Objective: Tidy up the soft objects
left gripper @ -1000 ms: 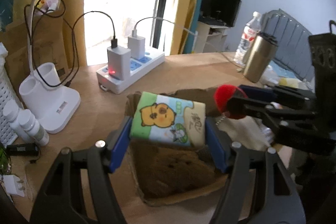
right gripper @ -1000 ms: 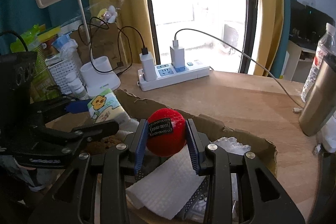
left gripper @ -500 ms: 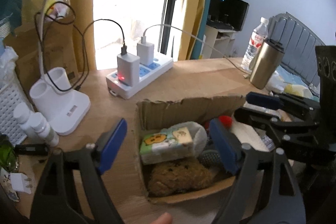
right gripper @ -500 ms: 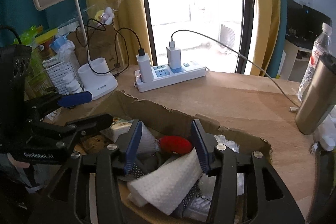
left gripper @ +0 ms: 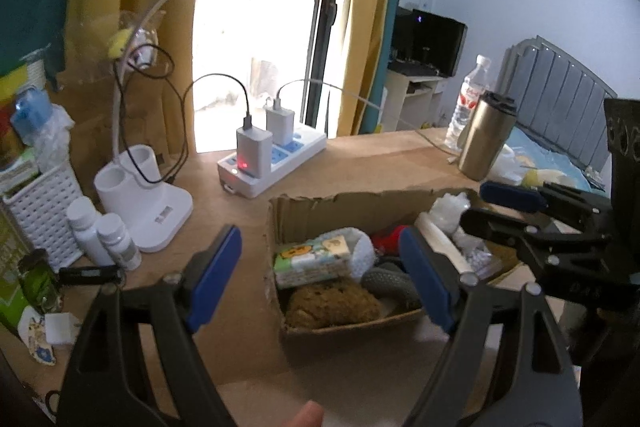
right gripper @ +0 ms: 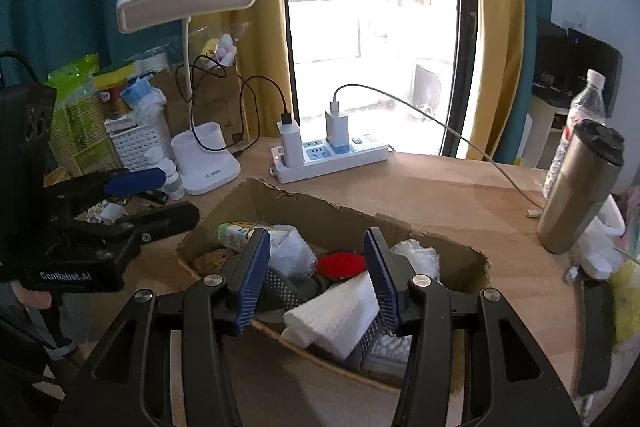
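- Both of our tools have let go since a second ago: the left gripper (left gripper: 320, 279) no longer clamps the cartoon-printed tissue pack (left gripper: 310, 259), and the right gripper (right gripper: 316, 275) no longer pinches the red ball (right gripper: 342, 266).
- We now carry nothing; each tool stands wide, blue pads well apart, hovering above and just short of the cardboard box (left gripper: 348, 203).
- Seen from the left tool, the tissue pack lies inside the box, ahead and between the pads, resting against a brown plush lump (left gripper: 332, 303) nearer to us.
- Seen from the right tool, the red ball sits down among the contents straight ahead between the pads, with a folded white cloth (right gripper: 332, 315) below it and closer to us, and a white knitted piece (right gripper: 290, 251) toward the left pad.
- We judge both drops as complete: two more soft things are in the box, and neither appears to be perched on the rim.
- Beyond the box, further ahead of both tools, stand a power strip (right gripper: 332, 157) with chargers, a lamp base (left gripper: 144, 199) and a steel tumbler (right gripper: 580, 191); these are hard items and, we think, not ours to sort.
- We see no loose soft object on the wood near the tools, so either the sorting is close to done or the next item lies out of view.
- If we reach again, the crowded box leaves little room; a careless entry could snag the torn cardboard edge.
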Demonstrator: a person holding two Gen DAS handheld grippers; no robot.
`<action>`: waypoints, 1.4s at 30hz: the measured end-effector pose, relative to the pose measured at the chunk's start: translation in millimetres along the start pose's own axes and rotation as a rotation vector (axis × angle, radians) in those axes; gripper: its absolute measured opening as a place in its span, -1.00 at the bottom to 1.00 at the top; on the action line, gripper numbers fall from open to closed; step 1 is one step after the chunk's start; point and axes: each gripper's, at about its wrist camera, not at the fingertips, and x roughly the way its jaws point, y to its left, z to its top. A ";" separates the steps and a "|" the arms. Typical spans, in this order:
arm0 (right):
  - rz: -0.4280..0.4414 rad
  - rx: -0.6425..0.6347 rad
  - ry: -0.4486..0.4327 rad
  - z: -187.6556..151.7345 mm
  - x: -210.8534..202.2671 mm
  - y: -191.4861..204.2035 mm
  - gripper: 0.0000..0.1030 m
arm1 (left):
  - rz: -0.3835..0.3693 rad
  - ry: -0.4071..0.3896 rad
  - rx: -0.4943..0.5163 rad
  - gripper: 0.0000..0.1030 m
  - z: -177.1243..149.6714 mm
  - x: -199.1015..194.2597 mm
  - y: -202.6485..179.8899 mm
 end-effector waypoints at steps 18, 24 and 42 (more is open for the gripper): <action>-0.081 0.002 -0.056 -16.9 -64.8 13.8 0.27 | -0.008 -0.095 0.054 0.83 -14.2 -69.0 -26.5; -0.114 0.008 -0.081 -29.0 -90.9 19.6 0.28 | -0.012 -0.136 0.047 0.85 -20.9 -98.0 -38.1; -0.168 0.025 -0.159 -66.5 -162.9 46.2 0.28 | 0.034 -0.181 0.068 0.86 -52.4 -155.0 -57.5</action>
